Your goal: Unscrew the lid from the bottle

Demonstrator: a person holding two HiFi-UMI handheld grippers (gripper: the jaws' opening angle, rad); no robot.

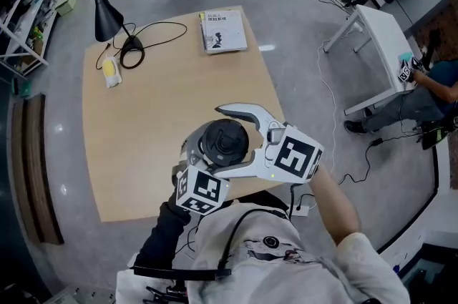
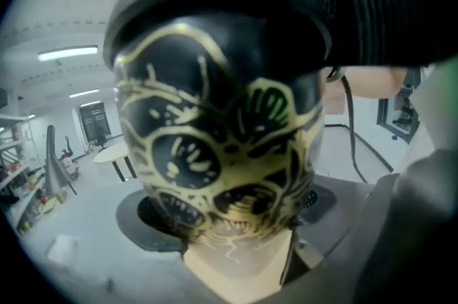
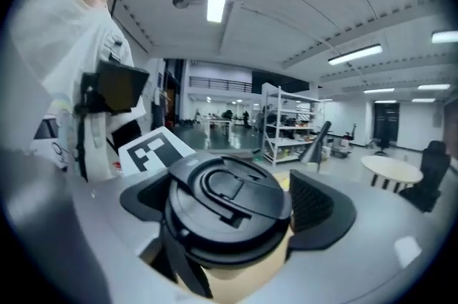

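You hold the bottle [image 2: 215, 124] in the air over the near edge of the table [image 1: 143, 116], close to your chest. Your left gripper [image 2: 232, 213] is clamped on its black-and-gold body — both pads press into the sides. Your right gripper [image 3: 232, 206] stands wide around the black lid [image 1: 225, 139], a jaw on either side. One ribbed pad [image 3: 315, 206] shows its face just clear of the rim — no grip there. The lid sits on the bottle. A book [image 1: 222, 31] lies at the table's far edge.
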